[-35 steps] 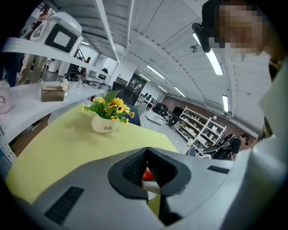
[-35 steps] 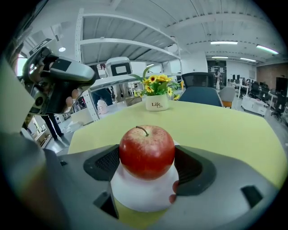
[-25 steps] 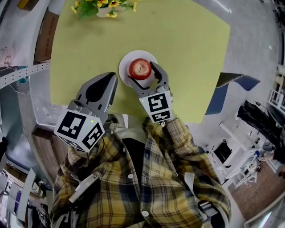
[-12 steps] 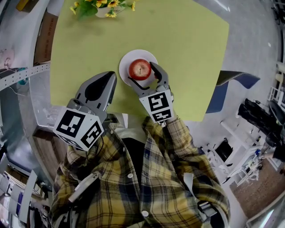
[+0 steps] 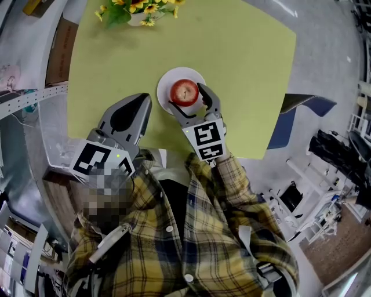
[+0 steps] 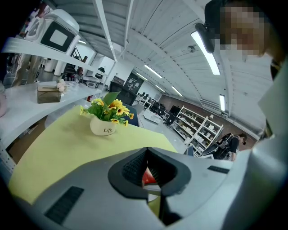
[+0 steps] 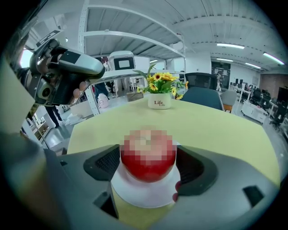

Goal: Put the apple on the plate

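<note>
A red apple (image 5: pixel 184 91) sits on the small white plate (image 5: pixel 167 84) near the front of the yellow-green table (image 5: pixel 243 64). My right gripper (image 5: pixel 185 96) reaches in from the near side, and its jaws hold the apple on both sides. In the right gripper view both dark pads (image 7: pixel 105 164) press against the apple (image 7: pixel 147 157), with the plate (image 7: pixel 139 197) right under it. My left gripper (image 5: pixel 139 103) hovers to the plate's left, above the table's near left part, shut and empty. A sliver of the apple (image 6: pixel 148 178) shows through its jaw gap.
A white pot of yellow flowers (image 5: pixel 134 13) stands at the table's far left edge. A blue chair (image 5: pixel 293 122) is at the table's right side. Shelving and a cardboard box (image 5: pixel 58 49) line the left.
Almost nothing has changed: the right gripper stays on the apple over the plate, and the left gripper holds its place. The head view has shifted slightly.
</note>
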The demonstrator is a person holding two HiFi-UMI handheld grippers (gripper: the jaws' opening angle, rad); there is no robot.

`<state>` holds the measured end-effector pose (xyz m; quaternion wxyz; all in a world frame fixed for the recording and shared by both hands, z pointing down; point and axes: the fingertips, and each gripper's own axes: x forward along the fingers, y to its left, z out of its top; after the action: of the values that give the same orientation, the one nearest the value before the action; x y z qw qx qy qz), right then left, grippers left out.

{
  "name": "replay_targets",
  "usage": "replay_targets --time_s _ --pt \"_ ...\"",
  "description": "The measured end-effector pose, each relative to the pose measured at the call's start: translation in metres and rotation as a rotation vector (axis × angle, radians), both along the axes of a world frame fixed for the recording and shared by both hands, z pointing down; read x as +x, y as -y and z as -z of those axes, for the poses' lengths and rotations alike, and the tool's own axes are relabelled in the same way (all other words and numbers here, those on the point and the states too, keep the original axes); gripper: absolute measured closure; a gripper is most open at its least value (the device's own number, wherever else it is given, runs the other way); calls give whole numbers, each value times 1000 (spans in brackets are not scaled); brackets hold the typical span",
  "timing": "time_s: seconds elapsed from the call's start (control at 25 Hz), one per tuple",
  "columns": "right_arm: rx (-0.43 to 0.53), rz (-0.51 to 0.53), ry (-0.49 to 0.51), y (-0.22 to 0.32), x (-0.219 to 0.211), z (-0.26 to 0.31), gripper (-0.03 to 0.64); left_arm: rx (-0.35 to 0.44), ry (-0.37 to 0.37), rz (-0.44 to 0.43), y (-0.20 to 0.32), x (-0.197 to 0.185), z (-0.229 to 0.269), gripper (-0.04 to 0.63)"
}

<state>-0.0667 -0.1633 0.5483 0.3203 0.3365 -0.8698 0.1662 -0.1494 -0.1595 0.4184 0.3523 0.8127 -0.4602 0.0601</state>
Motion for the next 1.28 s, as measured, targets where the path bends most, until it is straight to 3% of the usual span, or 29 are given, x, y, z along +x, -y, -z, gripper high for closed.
replay_targets --time_s 0.52,1.0,1.28 --pt "5 -37 18 -2 4 23 253 45 -13 -30 6 4 20 589" --pt "24 -112 248 -5 2 114 255 142 -38 -76 9 19 67 589" --pt "170 -102 349 -5 2 190 264 207 -29 -117 11 29 102 588"
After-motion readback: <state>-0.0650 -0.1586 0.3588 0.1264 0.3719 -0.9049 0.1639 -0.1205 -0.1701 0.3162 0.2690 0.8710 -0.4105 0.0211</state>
